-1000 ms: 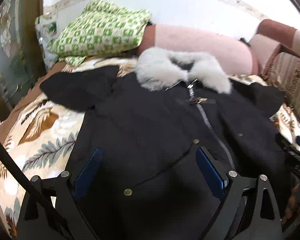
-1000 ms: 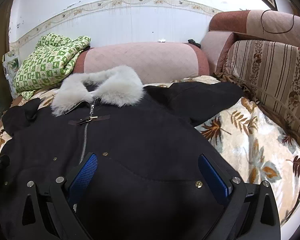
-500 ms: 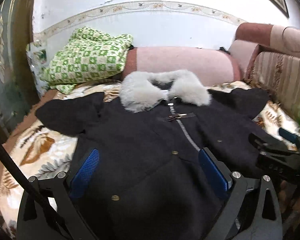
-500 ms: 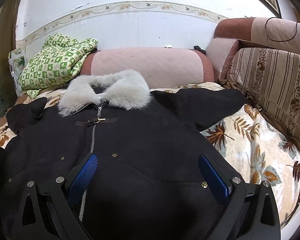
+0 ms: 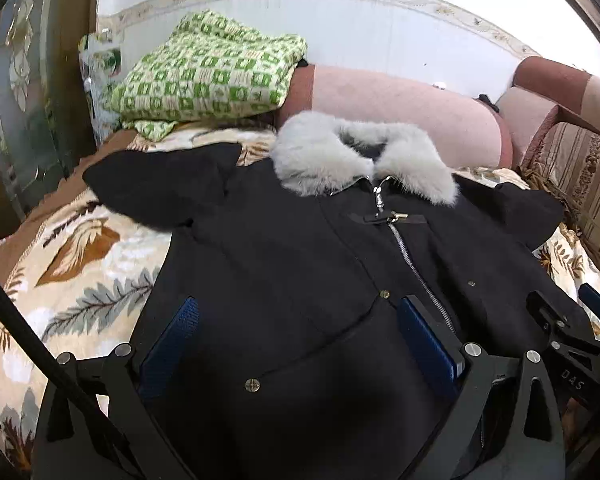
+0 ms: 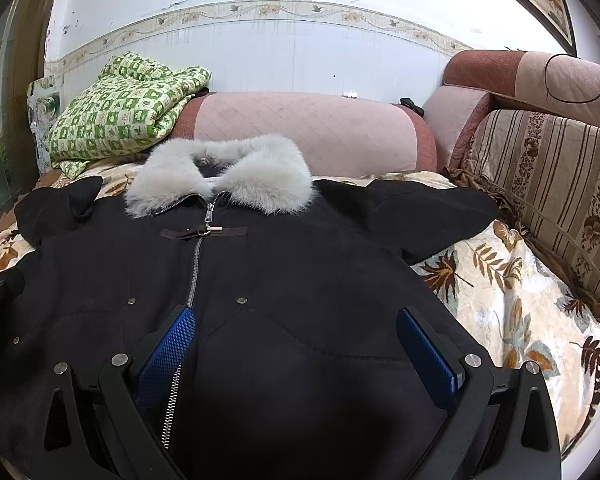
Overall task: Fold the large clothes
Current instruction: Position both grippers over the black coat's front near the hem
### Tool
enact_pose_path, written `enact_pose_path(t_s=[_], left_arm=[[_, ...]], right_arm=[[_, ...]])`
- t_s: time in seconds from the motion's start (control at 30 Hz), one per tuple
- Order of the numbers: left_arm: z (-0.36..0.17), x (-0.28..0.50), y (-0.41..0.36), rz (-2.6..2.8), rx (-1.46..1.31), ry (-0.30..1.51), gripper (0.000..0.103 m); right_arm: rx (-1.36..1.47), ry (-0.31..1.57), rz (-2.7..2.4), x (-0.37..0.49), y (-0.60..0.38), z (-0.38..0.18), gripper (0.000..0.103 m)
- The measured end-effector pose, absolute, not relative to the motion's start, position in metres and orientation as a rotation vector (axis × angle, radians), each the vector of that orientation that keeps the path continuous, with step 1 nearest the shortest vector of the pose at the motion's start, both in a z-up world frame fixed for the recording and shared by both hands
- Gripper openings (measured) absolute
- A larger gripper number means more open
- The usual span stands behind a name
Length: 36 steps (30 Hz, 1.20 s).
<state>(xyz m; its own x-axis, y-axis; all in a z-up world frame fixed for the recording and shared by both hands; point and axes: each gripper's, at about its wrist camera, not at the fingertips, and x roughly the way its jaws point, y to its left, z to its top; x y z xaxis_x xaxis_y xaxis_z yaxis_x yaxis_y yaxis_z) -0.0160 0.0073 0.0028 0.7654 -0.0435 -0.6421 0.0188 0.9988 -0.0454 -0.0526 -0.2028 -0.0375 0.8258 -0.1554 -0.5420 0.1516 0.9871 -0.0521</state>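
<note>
Lying flat, one black coat (image 6: 300, 280), two gaping tongs (image 5: 300, 344) (image 6: 296, 344)

left gripper (image 5: 298, 334): black frame, ridged blue pads (image 5: 171, 340), silver screws | right gripper (image 6: 296, 334): same black frame, blue pads (image 6: 427, 354), silver screws, white "D4S" marking

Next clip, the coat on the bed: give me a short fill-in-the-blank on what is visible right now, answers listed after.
1. The black coat lies spread front-up with its zipper ____.
2. Its collar is trimmed with grey ____.
3. The left gripper and the right gripper both have their jaws ____.
4. The folded quilt behind the coat is checked white and ____.

Missing words: closed; fur; open; green
</note>
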Motion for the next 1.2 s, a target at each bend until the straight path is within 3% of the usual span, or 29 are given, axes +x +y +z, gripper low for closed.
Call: enact_pose_path(t_s=[1.2], left_arm=[[0.0013, -0.0126, 0.0089, 0.020, 0.009, 0.749, 0.099]], right_arm=[[-0.033, 0.599, -0.152, -0.0516, -0.1956, -0.0426, 0.102]])
